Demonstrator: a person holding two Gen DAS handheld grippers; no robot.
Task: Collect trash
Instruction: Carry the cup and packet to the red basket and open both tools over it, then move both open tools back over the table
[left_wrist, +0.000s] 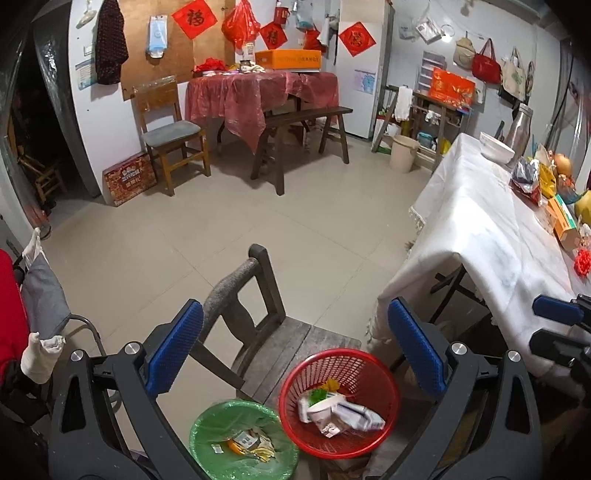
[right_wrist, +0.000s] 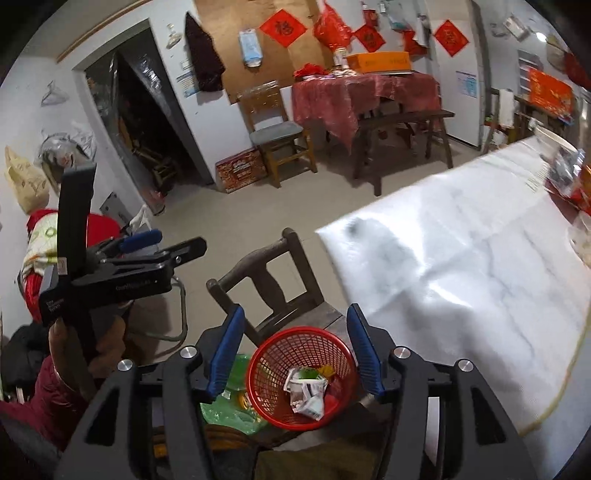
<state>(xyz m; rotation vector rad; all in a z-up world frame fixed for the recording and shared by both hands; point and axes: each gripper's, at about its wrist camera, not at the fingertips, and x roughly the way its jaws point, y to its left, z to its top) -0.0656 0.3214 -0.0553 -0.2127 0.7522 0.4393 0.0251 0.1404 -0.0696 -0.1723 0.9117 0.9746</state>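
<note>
A red mesh basket (left_wrist: 373, 373) with crumpled paper trash (left_wrist: 341, 411) sits on a dark wooden chair (left_wrist: 280, 343); it also shows in the right wrist view (right_wrist: 273, 354). A green-lined bin (left_wrist: 221, 421) with scraps stands beside it, lower left. My left gripper (left_wrist: 295, 354) is open and empty, held above the chair and basket. My right gripper (right_wrist: 295, 343) is open and empty, straddling the basket (right_wrist: 273, 354) from above. More wrappers (left_wrist: 528, 177) lie at the far side of the white-clothed table (left_wrist: 480, 229).
The white table (right_wrist: 461, 258) is on the right, with a bowl (left_wrist: 495, 147), a steel flask (left_wrist: 519, 125) and boxes. A red-covered table (left_wrist: 258, 92), bench (left_wrist: 306, 118) and chair (left_wrist: 170, 136) stand at the back wall. Tiled floor (left_wrist: 221, 221) lies between.
</note>
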